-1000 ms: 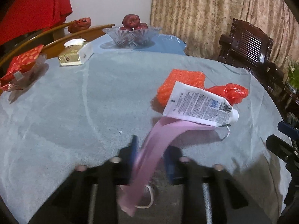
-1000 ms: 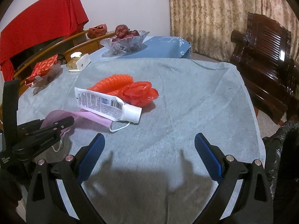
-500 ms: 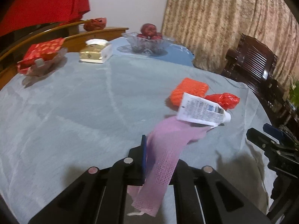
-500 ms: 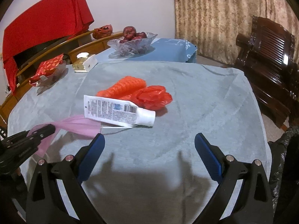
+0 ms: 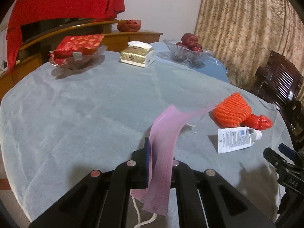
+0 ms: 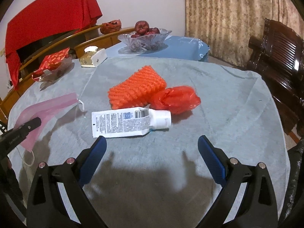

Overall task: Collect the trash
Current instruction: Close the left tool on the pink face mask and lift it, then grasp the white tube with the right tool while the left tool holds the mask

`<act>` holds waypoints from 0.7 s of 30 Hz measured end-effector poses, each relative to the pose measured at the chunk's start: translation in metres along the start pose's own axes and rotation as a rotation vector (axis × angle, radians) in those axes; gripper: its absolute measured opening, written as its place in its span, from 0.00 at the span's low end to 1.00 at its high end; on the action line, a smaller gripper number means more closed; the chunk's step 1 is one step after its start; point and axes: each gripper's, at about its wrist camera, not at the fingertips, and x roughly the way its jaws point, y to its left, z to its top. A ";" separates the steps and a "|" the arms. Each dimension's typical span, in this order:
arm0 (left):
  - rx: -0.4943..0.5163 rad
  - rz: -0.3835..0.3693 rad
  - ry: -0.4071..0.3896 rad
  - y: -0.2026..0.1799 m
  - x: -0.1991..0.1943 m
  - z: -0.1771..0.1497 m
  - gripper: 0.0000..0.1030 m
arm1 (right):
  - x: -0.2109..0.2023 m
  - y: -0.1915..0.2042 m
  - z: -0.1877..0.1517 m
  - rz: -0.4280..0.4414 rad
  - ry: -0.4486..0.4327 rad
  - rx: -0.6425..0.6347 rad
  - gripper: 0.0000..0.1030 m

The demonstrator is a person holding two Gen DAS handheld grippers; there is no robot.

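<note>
On the left, the left tongs (image 5: pixel 159 163) are clamped on the pink face mask (image 5: pixel 163 152), gripping it partway along its pleated sheet. The mask is lifted off the desk (image 5: pixel 85 114); one end arcs forward in the air and the other droops below the jaws, an ear loop dangling. It looks very light, soft and floppy, so a pinch anywhere on the fabric should carry it, though the loose ends may swing or snag.

Next to the right, lying flat on the grey cloth, is the white squeeze tube (image 6: pixel 129 122), cap toward the right. It appears flattened and mostly empty, light, with a smooth and probably slippery skin. My judgement is that the firmest hold is across the body near the cap, where it is thicker; the flat crimped tail would be hard to get under.

Just behind it, touching, sit the orange foam fruit net (image 6: pixel 136 86) and the crumpled red plastic bag (image 6: pixel 174 98), both light and squashy and likely to compress in a grip.

The right tongs (image 6: pixel 152 152) stand wide apart and empty, hovering just short of the tube.
</note>
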 end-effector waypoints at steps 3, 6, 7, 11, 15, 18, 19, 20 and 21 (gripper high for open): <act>0.004 -0.002 0.007 -0.005 0.008 -0.001 0.06 | 0.005 0.008 0.002 0.002 0.004 -0.012 0.91; -0.015 -0.004 0.020 -0.001 0.017 0.001 0.06 | 0.009 0.020 0.005 0.014 0.002 -0.025 0.91; -0.016 -0.004 0.031 0.001 0.021 0.002 0.06 | 0.010 0.024 0.006 0.020 0.003 -0.023 0.91; -0.022 -0.004 0.047 0.008 0.026 0.001 0.06 | 0.022 0.044 0.008 0.009 0.017 -0.014 0.91; -0.027 -0.008 0.055 0.015 0.029 0.001 0.06 | 0.034 0.061 0.009 -0.014 0.036 -0.016 0.91; -0.021 -0.015 0.059 0.016 0.031 0.000 0.06 | 0.042 0.070 0.010 -0.048 0.047 -0.013 0.91; -0.018 -0.020 0.061 0.016 0.032 0.000 0.06 | 0.043 0.070 0.010 -0.057 0.051 -0.012 0.91; -0.016 -0.024 0.063 0.016 0.033 0.000 0.06 | 0.046 0.072 0.012 -0.066 0.055 -0.007 0.91; -0.014 -0.028 0.066 0.016 0.034 0.000 0.06 | 0.049 0.072 0.013 -0.076 0.061 0.001 0.91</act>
